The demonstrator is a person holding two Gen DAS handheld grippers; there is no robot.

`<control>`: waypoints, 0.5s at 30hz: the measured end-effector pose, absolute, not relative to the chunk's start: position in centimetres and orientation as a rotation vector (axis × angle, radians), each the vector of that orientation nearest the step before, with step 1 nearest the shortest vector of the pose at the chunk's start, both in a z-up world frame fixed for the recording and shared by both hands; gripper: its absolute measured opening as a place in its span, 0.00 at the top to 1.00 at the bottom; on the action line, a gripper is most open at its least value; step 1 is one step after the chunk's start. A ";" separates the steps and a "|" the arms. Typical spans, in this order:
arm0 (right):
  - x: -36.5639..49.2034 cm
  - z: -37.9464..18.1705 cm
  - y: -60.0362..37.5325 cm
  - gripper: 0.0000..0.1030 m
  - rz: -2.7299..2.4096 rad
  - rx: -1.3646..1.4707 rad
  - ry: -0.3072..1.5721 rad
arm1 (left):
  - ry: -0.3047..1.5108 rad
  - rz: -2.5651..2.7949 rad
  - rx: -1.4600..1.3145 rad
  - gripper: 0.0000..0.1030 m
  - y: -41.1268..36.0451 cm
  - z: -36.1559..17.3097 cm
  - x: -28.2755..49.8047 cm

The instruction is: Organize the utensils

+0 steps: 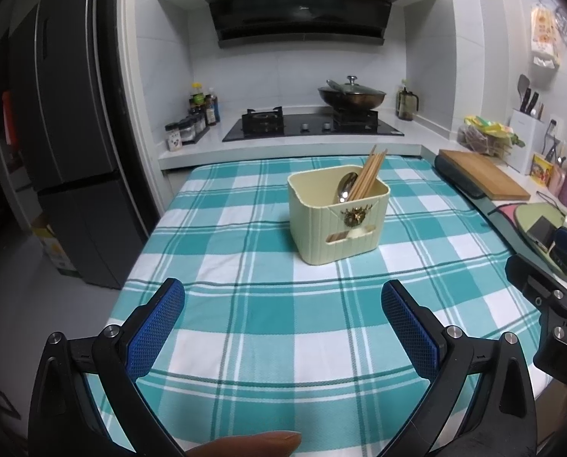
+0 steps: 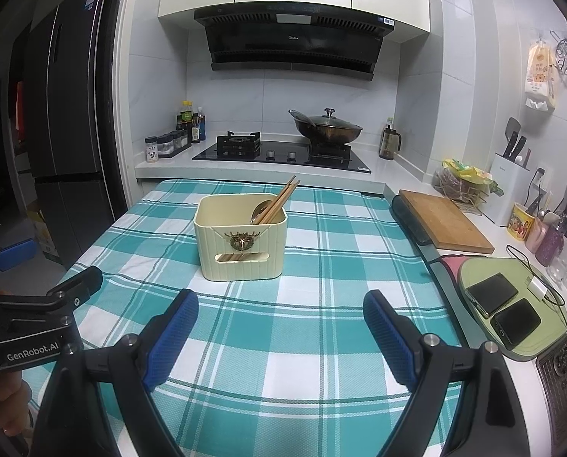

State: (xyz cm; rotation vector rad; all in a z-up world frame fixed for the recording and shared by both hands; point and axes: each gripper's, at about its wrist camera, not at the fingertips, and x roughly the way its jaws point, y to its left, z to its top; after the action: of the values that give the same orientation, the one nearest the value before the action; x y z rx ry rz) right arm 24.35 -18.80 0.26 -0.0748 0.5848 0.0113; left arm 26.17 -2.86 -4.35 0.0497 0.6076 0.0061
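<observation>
Both my claws, left claw (image 1: 282, 304) and right claw (image 2: 281, 315), gape empty before the cream holder (image 1: 337, 215); chopsticks (image 1: 369, 171) and spoon (image 1: 345, 186) stand inside it, so I judge sorting done; next, just withdraw

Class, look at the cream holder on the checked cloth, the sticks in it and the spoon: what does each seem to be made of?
Cream holder: likely matte plastic, moulded with ribbed walls. Sticks: probably wood or bamboo, tan, dull, straight. Spoon: metal, judging by its shiny grey reflective bowl.
</observation>
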 end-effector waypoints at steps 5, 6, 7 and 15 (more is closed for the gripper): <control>24.3 0.4 -18.6 0.13 0.011 -0.081 0.581 | 0.608 0.007 0.049 0.00 -2.9 -4.3 26.2; 24.3 0.4 -18.5 0.13 0.011 -0.083 0.581 | 0.608 0.006 0.048 0.00 -2.9 -4.3 26.2; 24.3 0.4 -18.5 0.13 0.011 -0.084 0.581 | 0.608 0.005 0.046 0.00 -2.9 -4.3 26.2; 24.3 0.3 -18.4 0.13 0.011 -0.085 0.581 | 0.610 0.005 0.047 0.00 -2.9 -4.3 26.2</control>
State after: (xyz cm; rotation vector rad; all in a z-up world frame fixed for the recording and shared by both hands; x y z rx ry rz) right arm 24.29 -18.37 0.28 -0.0849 0.5811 0.0114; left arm 26.18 -2.91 -4.32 0.0475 0.6100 0.0045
